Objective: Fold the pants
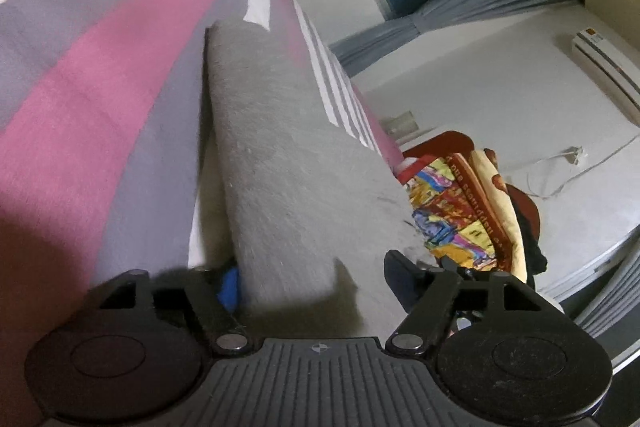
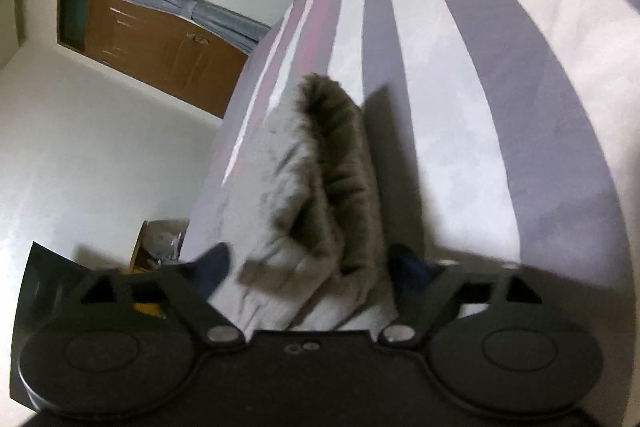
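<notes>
A: The folded grey fleece pants lie between the left gripper fingers; pink-and-grey striped bedsheet left lies bare.
B: Right, a colourful folded blanket crowds the bed edge.

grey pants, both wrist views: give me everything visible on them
The grey pants look like soft, fuzzy fleece, light grey. In the left wrist view they lie as a long, flat folded strip on the striped bedsheet. In the right wrist view the end is bunched in thick wrinkled layers, one fold in shadow. Both the left gripper and right gripper straddle the fabric, jaws open, pads not pressing.
</notes>
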